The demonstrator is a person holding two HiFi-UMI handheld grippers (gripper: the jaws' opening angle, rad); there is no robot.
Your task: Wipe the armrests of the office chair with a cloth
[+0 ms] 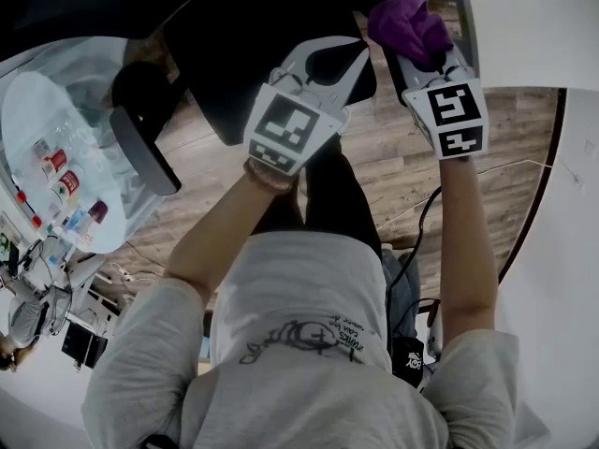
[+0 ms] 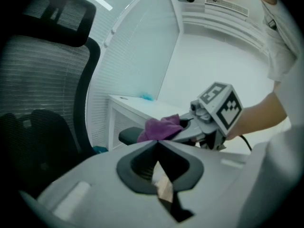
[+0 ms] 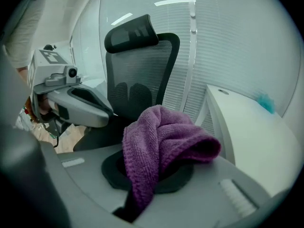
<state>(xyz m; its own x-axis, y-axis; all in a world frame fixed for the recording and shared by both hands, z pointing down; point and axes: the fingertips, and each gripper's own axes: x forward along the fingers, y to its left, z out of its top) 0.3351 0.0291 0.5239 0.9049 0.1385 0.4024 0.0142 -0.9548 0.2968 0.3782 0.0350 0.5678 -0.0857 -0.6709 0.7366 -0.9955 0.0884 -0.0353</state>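
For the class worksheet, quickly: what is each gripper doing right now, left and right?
Left gripper: closed, holding nothing.
Right gripper: closed on the purple cloth.

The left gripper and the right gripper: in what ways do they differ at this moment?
The left gripper is shut on nothing, while the right gripper is shut on a purple cloth. The right gripper brings the cloth to the chair's black armrest; the left gripper is held beside it, off that armrest. Both are grey and point toward the office chair.
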